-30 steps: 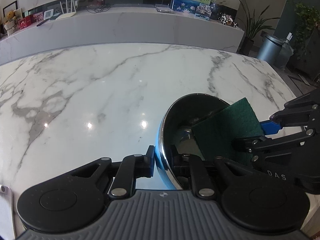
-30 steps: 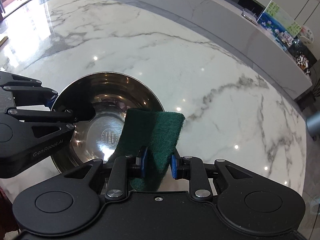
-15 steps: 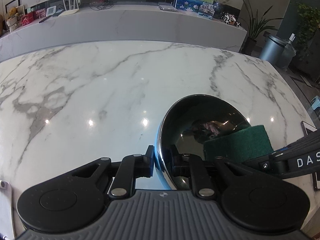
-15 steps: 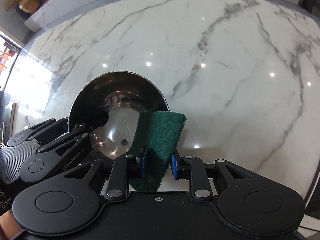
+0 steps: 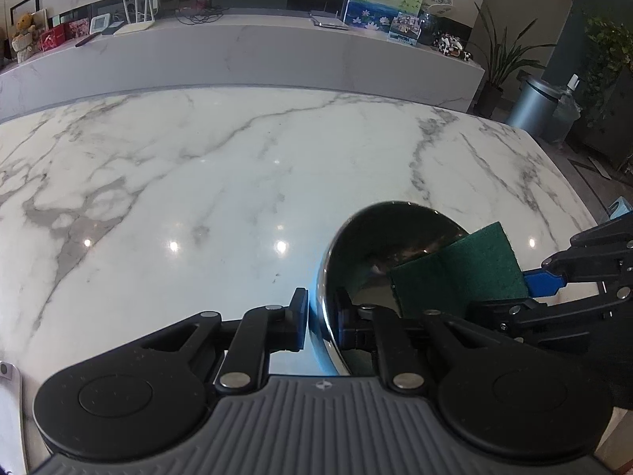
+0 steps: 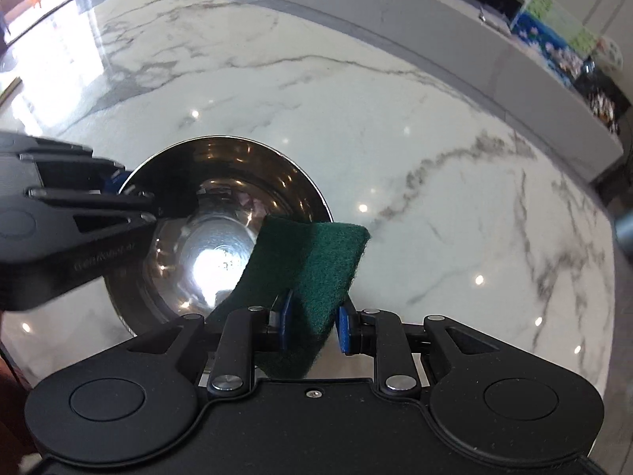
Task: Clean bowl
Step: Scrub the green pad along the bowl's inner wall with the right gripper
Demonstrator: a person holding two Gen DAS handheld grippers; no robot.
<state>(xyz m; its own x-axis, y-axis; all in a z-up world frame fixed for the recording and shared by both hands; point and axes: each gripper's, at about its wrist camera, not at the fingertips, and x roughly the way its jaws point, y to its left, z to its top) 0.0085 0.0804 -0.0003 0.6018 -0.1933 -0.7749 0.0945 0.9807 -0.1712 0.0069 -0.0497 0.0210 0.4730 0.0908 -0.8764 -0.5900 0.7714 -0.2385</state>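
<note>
Since half a second ago, green scouring pad (image 6: 312,265) has swung back up over the bowl's right rim; earlier it lay lower and flatter at the near right side in the left wrist view. Bowl position on the tabletop looks unchanged.

Steel bowl (image 6: 221,213) sits on the white marble table (image 6: 415,150), near the table's right-hand curved edge as seen from the left wrist camera. Interior is mirror-bright; a round stamped mark at the bottom centre is there but washed out by glare, not readable.

Left gripper (image 5: 321,316): jaws closed on the bowl's near rim, one blue-padded finger outside the wall, one inside. Bowl (image 5: 379,245) appears tilted toward the right gripper.

Right gripper (image 6: 312,326): jaws clamped on the pad, which is folded between the blue pads (image 6: 344,334); its free end arches over the rim, and whether it touches the inner wall I cannot tell.

Open marble runs wide to the left of and beyond the bowl.

Writing: pale lettering on the left gripper's body in the right wrist view, blurred, not legible.

Beyond the table: long marble counter (image 5: 237,51) with a painted picture (image 5: 381,6); metal bin (image 5: 534,107) at far right.
</note>
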